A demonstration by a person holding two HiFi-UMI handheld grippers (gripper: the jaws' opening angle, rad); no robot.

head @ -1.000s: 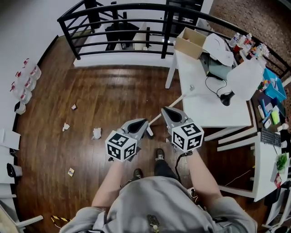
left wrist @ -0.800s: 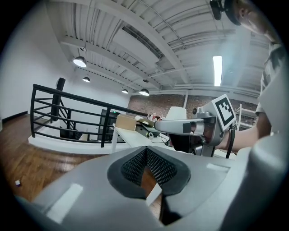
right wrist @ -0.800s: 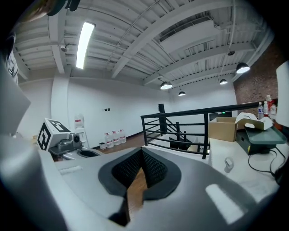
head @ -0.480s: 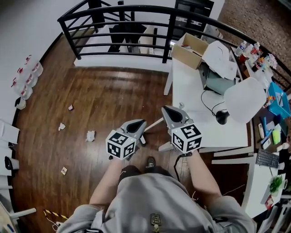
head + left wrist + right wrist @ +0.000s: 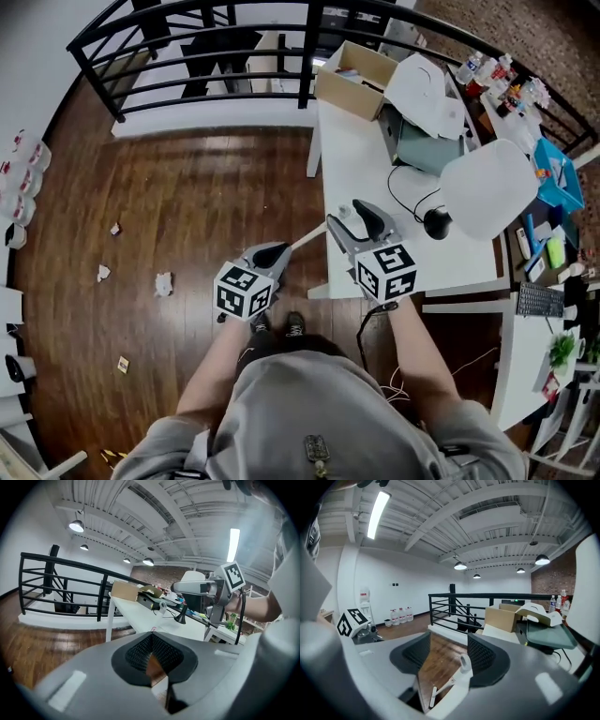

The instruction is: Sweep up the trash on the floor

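Observation:
Several bits of crumpled paper trash (image 5: pixel 164 283) lie on the wooden floor at the left, well clear of both grippers. A white broom handle (image 5: pixel 306 237) leans from the floor up to the table edge. Its tip with the hang hole (image 5: pixel 464 662) sits between the jaws of my right gripper (image 5: pixel 354 217) (image 5: pixel 445 653). Those jaws are opening and neither pad presses on it. My left gripper (image 5: pixel 272 253) (image 5: pixel 152 651) is shut just left of the handle, with nothing visible in it. The broom's lower end is hidden.
A white table (image 5: pixel 375 159) stands right in front, carrying a cardboard box (image 5: pixel 352 80), a printer and a black mouse (image 5: pixel 436 223). A black railing (image 5: pixel 216 28) closes off the far side. Water bottles (image 5: pixel 19 178) line the left wall. A white chair (image 5: pixel 487 187) stands at the right.
The right gripper's jaws, shut before, now stand apart around the handle tip. Both grippers and the person have shifted toward the table, and the trash has slid left in view.

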